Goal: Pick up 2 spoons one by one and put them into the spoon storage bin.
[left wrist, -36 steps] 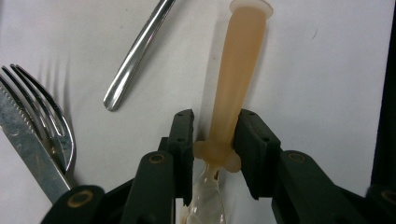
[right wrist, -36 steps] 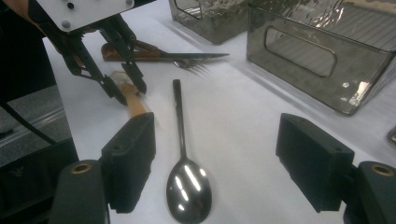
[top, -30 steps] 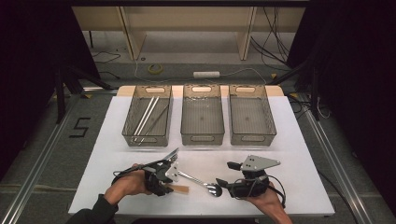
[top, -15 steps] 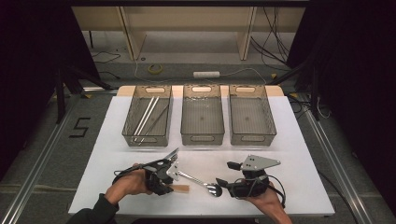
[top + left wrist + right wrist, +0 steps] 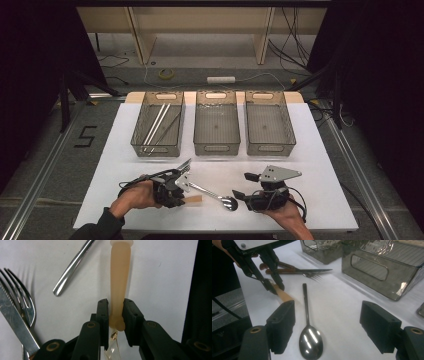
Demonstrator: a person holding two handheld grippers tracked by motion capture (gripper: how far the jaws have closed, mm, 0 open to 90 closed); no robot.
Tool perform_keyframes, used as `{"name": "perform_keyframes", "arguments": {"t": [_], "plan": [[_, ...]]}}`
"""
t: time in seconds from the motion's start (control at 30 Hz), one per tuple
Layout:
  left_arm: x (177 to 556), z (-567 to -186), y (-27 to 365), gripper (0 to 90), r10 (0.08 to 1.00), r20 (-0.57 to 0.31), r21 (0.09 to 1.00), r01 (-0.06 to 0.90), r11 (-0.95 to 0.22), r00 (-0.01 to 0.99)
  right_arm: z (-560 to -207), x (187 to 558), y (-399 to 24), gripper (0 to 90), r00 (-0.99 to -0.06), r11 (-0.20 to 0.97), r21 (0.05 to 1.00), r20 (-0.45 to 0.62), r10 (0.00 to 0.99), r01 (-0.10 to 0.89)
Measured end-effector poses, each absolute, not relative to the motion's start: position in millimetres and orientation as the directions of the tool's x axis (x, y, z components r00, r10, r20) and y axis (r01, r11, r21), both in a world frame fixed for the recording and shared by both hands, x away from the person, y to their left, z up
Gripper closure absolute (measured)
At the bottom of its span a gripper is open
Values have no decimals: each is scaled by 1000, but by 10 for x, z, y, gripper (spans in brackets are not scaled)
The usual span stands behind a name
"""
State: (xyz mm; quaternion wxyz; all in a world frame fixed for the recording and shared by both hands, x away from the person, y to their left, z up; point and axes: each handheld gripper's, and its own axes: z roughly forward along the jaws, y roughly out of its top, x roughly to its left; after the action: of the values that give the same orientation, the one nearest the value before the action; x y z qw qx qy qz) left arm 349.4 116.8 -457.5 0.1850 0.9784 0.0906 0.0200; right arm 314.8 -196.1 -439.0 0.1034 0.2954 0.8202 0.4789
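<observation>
The peach-coloured translucent plastic utensil handle [image 5: 119, 282] is lying on the white surface [image 5: 320, 150], running straight up toward twelve o'clock in the left gripper view from between the two black fingers [image 5: 103, 312] of the left gripper [image 5: 116, 312]. Those fingers have just been closing, and they are now clamping the handle's lower end from nine and three o'clock, one pad on each side. In the high view the left gripper [image 5: 186, 192] is sitting near the front edge of the surface, with the handle's tip [image 5: 194, 200] poking out at about four o'clock from it.

The right gripper [image 5: 328, 325] is standing with its fingers [image 5: 282, 325] spread wide and grasping nothing. A polished steel spoon [image 5: 308, 330] is lying between them, bowl nearest the camera and stem pointing to twelve o'clock, with clear surface on either side of it.

The handle is looking smooth, rounded and slightly waxy, widening a little toward its far end.

At nine o'clock of the handle in the left gripper view, a steel fork [image 5: 23, 305] and a serrated steel knife [image 5: 13, 315] are lying crossed. Three smoky clear plastic bins [image 5: 216, 122] are standing in a row at twelve o'clock of both grippers; the leftmost is holding long thin metal rods [image 5: 156, 125].
</observation>
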Motion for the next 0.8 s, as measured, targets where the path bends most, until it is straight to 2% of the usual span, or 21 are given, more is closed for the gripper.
{"name": "perform_keyframes", "arguments": {"t": [0.37,0.8], "plan": [[3547,-4360,1243,755,325,-58,474,313,-823,944,-4386,3155,-1982,295,-803,364,848,113,586,385],[3671,-4206,1386,755,519,-95,615,460,-640,849,-4390,3156,-1976,295,-801,363,848,113,588,386]]}}
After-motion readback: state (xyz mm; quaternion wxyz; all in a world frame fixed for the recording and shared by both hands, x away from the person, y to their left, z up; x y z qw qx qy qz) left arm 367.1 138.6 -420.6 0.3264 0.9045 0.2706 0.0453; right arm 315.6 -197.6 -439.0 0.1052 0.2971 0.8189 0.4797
